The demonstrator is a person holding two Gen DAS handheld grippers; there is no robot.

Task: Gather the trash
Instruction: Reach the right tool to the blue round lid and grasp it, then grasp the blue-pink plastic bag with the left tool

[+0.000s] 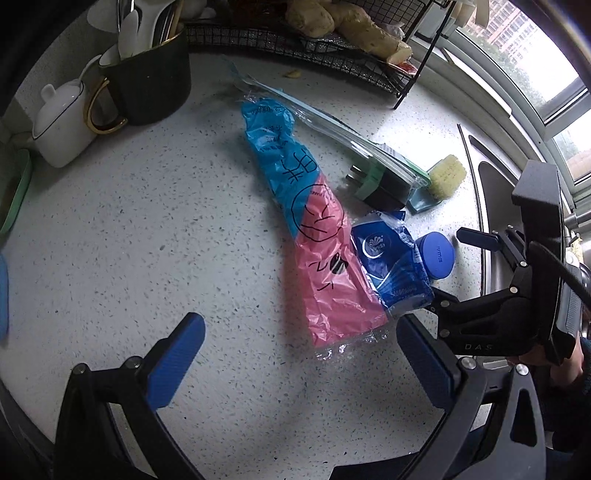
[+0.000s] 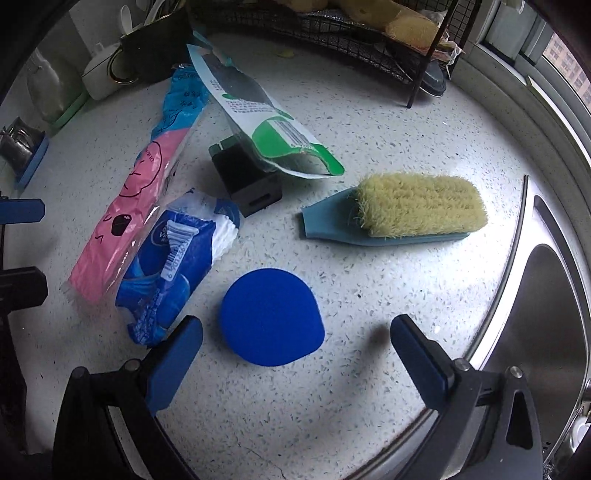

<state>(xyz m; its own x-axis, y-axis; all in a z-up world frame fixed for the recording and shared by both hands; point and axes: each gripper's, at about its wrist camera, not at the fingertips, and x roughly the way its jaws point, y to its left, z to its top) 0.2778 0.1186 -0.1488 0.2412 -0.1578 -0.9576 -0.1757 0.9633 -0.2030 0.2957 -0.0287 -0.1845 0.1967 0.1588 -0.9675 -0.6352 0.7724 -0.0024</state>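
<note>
Holding both grippers pointed steeply down over the speckled countertop (image 2: 369,147), we have nothing gripped on either side. Our left gripper (image 1: 301,360) stands with its blue pads wide apart over bare counter, the near end of the pink-and-blue plastic bag (image 1: 310,236) lying between the fingers' lines but untouched. Our right gripper (image 2: 295,352) is spread wide as well — the blue round lid (image 2: 271,315) sits just ahead of it, nearer the left finger, with neither pad pressing on it.

The trash lies in a loose cluster in the middle of the counter. The long pink-and-blue bag stretches from near the back toward us; touching its right side is a crumpled blue tissue packet (image 2: 173,269), and the lid rests just beside that packet. Behind them a clear wrapper with green print (image 2: 266,125) leans over a small black box (image 2: 245,181), its far end lifted off the surface.

Toward the sink (image 2: 546,314) at the right edge lies a scrubbing brush (image 2: 417,206) — pale bristles up, teal back down. At the back edge stands a black wire rack (image 2: 332,29) holding ginger roots (image 1: 347,22); in the back left corner we see a black mug with a gold handle (image 1: 151,85) full of utensils and, just beside it, a white lidded pot (image 1: 62,122).
</note>
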